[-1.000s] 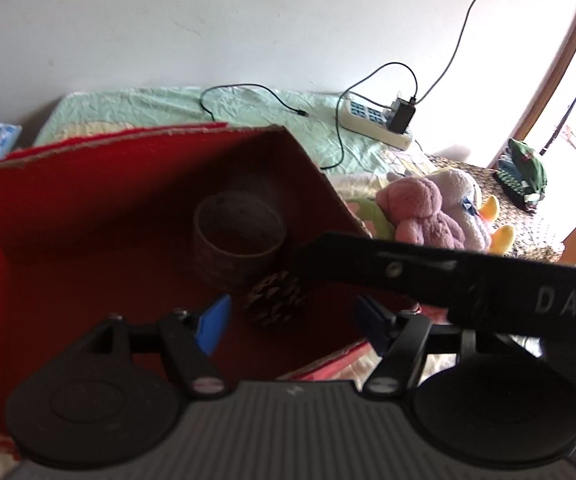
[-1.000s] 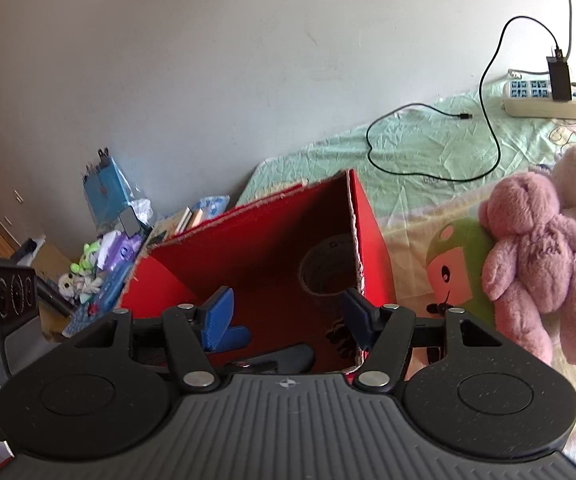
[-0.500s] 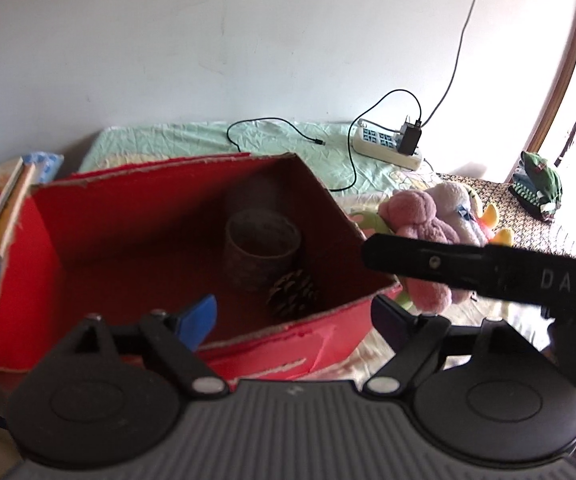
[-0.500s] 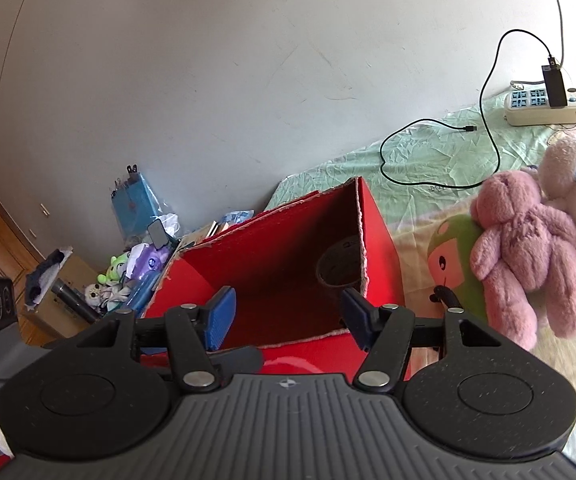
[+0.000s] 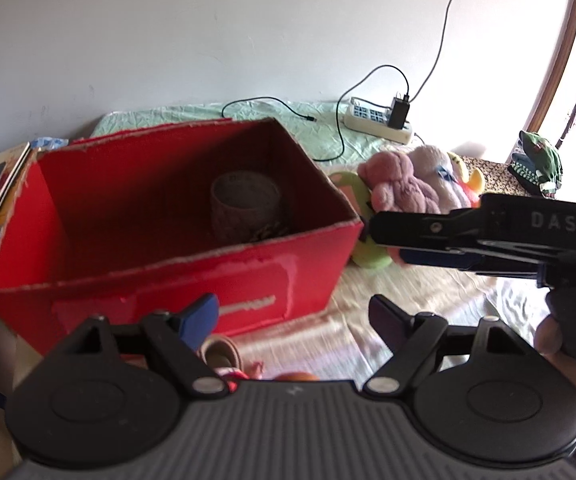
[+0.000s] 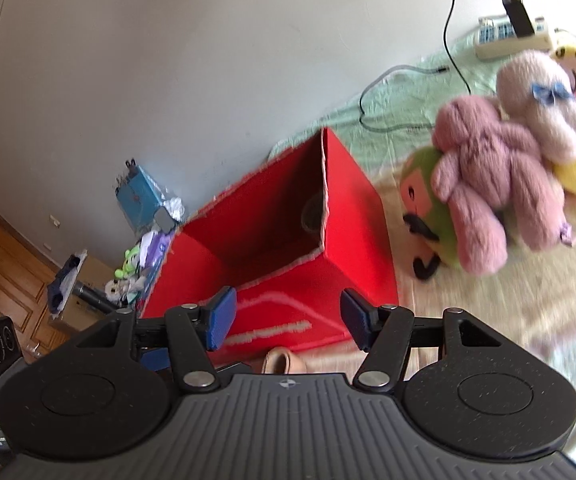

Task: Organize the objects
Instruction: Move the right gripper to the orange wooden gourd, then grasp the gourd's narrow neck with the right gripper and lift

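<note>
Bed sheets fill the foreground, and both tongs hang spread wide with nothing in them: left tongs (image 5: pixel 294 318), right tongs (image 6: pixel 285 322). Just past them sits the red box (image 5: pixel 175 280), a woven cup (image 5: pixel 245 204) inside. Beyond its right side lie the plush toys (image 6: pixel 500 176); farther back, the power strip (image 5: pixel 378 123) by the wall.

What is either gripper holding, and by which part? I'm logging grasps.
Nothing. The left gripper and right gripper are both open and empty, near the red box.
</note>
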